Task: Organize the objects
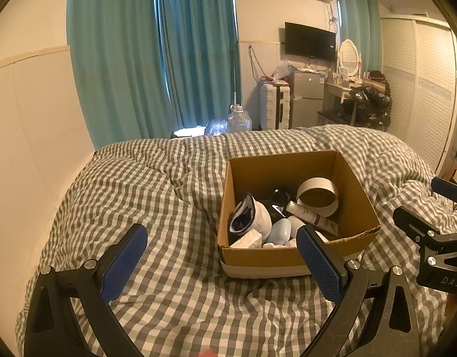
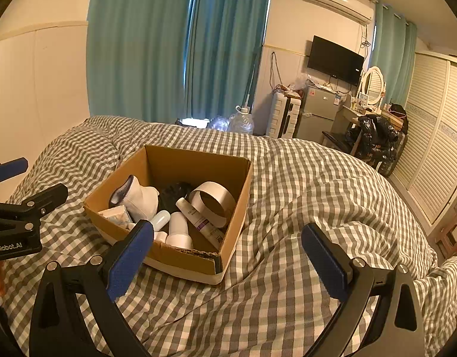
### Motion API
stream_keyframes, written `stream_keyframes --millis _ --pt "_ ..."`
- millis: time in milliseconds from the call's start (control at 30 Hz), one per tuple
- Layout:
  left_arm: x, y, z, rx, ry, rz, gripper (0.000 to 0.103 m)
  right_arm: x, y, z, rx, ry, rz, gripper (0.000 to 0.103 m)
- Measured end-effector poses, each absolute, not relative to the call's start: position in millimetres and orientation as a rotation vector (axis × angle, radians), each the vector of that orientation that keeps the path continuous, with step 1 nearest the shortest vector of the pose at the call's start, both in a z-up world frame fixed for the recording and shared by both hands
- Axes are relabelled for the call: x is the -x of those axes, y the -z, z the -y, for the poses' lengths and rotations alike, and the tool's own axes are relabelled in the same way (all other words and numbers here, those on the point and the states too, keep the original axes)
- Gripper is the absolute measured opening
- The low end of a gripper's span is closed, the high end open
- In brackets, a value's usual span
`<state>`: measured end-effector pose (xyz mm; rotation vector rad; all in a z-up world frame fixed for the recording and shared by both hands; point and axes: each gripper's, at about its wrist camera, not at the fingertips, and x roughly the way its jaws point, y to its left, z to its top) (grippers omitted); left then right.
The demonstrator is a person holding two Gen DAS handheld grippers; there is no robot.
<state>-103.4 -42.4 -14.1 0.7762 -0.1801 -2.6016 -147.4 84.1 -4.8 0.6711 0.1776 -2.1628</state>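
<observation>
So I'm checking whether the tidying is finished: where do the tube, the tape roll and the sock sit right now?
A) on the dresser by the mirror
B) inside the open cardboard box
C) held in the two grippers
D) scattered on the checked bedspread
B: the tube, tape roll and sock all lie inside the cardboard box, while the left gripper and right gripper are open and hold nothing.

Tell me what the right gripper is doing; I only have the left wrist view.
Observer: The right gripper is wide open and empty, with only blanket between its fingers.
Operator: Say where the box sits from it.
Observer: The box lies ahead and to the left; one finger overlaps its front wall.
Operator: Report what the left gripper hides in the box.
Observer: A white bottle at the front, beside a tube.
</observation>
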Motion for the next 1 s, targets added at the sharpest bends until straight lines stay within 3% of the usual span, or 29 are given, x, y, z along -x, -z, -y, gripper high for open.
stream_keyframes --millis 1000 --pt "100.2 12.1 38.1 -0.742 2.613 0.193 0.103 142.4 7.3 -80.9 -0.676 2.154 -0.191 0.100"
